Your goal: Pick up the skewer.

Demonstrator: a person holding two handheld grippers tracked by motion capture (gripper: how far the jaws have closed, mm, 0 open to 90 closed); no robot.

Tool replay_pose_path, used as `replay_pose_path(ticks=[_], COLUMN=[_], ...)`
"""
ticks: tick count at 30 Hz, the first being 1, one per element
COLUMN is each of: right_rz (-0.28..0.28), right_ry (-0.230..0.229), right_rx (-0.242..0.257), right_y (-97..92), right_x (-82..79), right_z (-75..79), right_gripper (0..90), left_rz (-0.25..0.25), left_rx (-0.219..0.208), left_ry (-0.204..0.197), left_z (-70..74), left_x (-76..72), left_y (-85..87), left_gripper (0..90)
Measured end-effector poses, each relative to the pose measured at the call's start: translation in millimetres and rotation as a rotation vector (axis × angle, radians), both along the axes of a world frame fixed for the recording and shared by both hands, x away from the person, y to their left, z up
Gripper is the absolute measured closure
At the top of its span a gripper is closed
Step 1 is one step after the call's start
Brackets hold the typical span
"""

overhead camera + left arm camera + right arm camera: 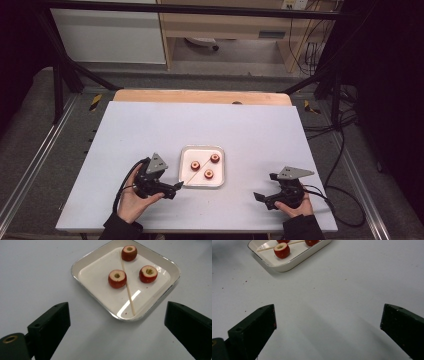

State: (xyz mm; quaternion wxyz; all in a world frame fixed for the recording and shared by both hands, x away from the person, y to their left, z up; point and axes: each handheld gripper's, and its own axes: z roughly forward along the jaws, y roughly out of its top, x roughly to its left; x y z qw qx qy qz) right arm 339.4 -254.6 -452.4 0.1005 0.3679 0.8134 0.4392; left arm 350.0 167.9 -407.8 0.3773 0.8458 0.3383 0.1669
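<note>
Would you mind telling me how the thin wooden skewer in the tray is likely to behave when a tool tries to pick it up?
The skewer looks thin and straight, so probably light and fairly stiff, though it might snap if squeezed hard. It lies flat on the glossy tray, so wide jaws may struggle to get under it and it could roll or slide. It passes close beside the cored red fruit, which may get nudged.

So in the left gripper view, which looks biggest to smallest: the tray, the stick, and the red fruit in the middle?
1. White tray, by far the biggest.
2. Wooden stick, long but very thin.
3. Middle red fruit, the smallest; its two neighbours look about alike.
</note>
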Motion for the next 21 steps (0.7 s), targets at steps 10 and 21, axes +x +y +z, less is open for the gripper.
replay_pose_path(ticks=[10, 21], right_rz=[0.004, 0.007], right_ry=[0.001, 0.006], right_rx=[-0.001, -0.003], right_y=[0.0, 0.4], right_x=[0.2, 0.7], right_z=[-0.2, -0.8], right_gripper=[0.9, 1.0], left_rz=[0.012, 0.030], left_rx=[0.028, 0.082], left_ry=[0.022, 0.077], left_z=[-0.7, -17.9], left_x=[13.1, 27.1], left_y=[-33.3, -53.0], left_gripper=[9.4, 29.6])
